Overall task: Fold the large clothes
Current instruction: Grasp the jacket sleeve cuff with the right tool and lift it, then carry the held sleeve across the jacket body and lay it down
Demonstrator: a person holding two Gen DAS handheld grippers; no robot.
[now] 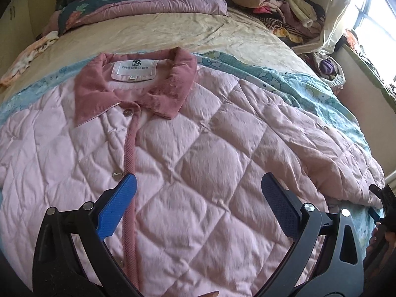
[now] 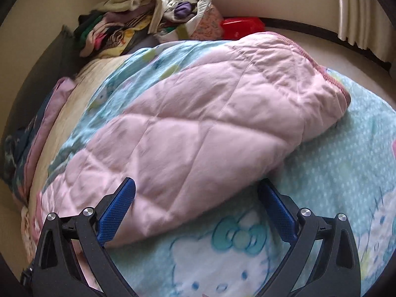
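A pale pink quilted jacket lies front-up on the bed, with a darker pink corduroy collar and a white label. My left gripper is open and empty just above the jacket's chest, beside the button placket. The jacket's right sleeve stretches across a light blue cartoon blanket in the right wrist view, its ribbed cuff at the far end. My right gripper is open and empty, its fingers either side of the sleeve's near edge.
A cream sheet covers the bed's far part. A folded floral duvet lies at the head. A pile of clothes sits at the far right corner. A red container stands past the bed. A window is on the right.
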